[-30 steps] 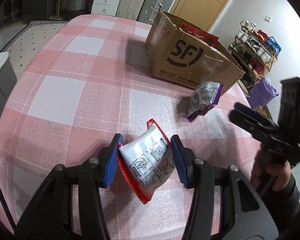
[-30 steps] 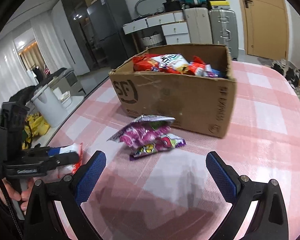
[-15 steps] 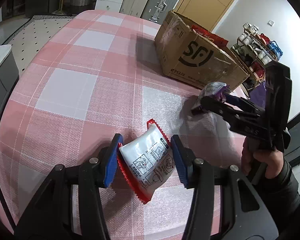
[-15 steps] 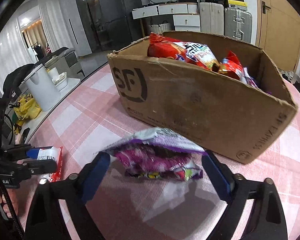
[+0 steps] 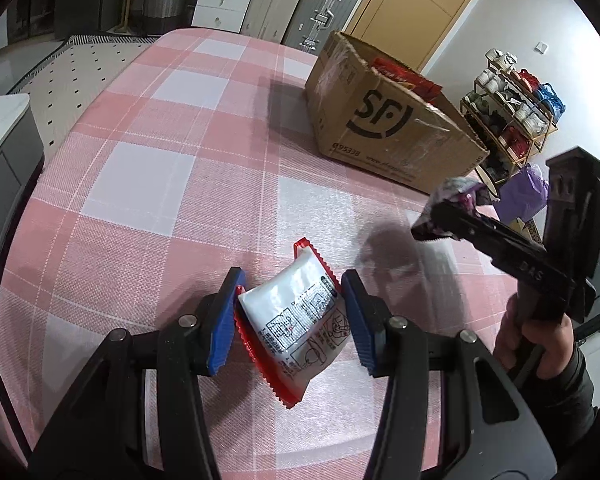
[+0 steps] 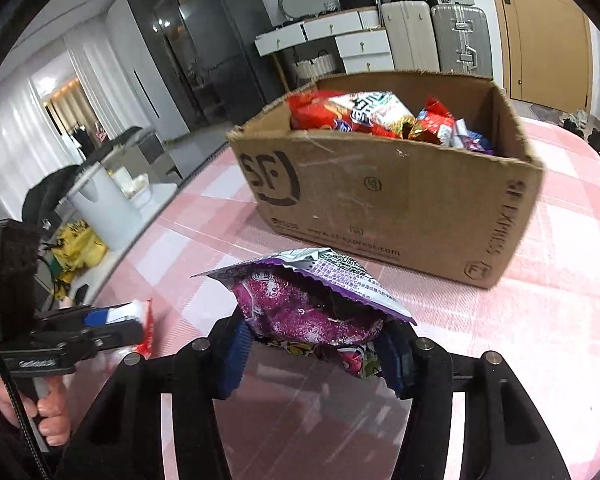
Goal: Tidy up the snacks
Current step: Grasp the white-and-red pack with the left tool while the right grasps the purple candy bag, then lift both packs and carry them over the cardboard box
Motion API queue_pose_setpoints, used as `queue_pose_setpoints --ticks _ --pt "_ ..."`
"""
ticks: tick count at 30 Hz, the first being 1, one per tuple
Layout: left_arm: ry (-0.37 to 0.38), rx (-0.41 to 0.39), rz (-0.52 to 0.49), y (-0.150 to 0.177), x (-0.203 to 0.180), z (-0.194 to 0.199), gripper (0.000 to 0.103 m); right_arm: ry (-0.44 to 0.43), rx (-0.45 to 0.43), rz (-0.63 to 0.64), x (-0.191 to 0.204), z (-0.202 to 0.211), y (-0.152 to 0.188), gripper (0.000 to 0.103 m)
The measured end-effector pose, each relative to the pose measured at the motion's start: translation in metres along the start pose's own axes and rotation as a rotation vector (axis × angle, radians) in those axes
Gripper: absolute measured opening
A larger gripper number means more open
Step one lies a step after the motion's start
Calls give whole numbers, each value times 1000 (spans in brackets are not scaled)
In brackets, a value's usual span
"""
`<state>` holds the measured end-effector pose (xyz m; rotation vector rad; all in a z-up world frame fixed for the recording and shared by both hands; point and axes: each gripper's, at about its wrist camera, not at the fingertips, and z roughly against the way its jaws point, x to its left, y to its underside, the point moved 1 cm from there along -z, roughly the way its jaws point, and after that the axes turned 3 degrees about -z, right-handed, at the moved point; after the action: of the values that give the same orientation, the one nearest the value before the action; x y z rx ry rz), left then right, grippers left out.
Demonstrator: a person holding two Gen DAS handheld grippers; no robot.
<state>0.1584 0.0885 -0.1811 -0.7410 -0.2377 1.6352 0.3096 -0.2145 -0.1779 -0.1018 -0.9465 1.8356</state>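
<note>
My left hand-held gripper (image 5: 292,320) pinches a white, red-edged foil snack packet (image 5: 296,328) just over the pink checked surface (image 5: 148,168). My right hand-held gripper (image 6: 314,354) is closing, its pads on a crinkled purple snack bag (image 6: 308,304), near the snack-filled brown cardboard box (image 6: 380,200).

We see even, cool indoor light on the checked tablecloth (image 5: 148,168), with a soft shadow left of the cardboard box (image 5: 384,128). Fisheye bending curves everything toward black corners. Beyond the box, a lit doorway (image 6: 66,100) glares; nearby edges smear slightly.
</note>
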Motion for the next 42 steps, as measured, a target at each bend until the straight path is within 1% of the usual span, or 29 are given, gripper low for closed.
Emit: queue_pose_setpoints --ticks 6,10,17,21,28,32,36,42 --pt "0 -26 -26 -2 -15 16 47 -19 -44 -8 7 39 13 55" --pt "5 -43 -50 -7 -27 26 47 -29 -83 -6 12 66 15 55" --pt "2 -100 -123 -27 -56 51 47 -42 -173 9 15 117 4 55" --pt "-17 -131 -184 -41 -76 63 47 -46 -207 24 20 140 -4 55" --pt "-36 -169 -262 -68 -104 77 47 -46 -247 45 23 160 -24 55" --pt "-44 -181 -290 -84 -116 82 47 -45 -264 60 25 168 -38 55" --pt "-43 -187 -313 -103 -125 83 47 -38 -274 76 27 177 -54 55" --pt "-33 -173 -316 -135 -131 75 47 -31 -292 90 29 186 -82 55"
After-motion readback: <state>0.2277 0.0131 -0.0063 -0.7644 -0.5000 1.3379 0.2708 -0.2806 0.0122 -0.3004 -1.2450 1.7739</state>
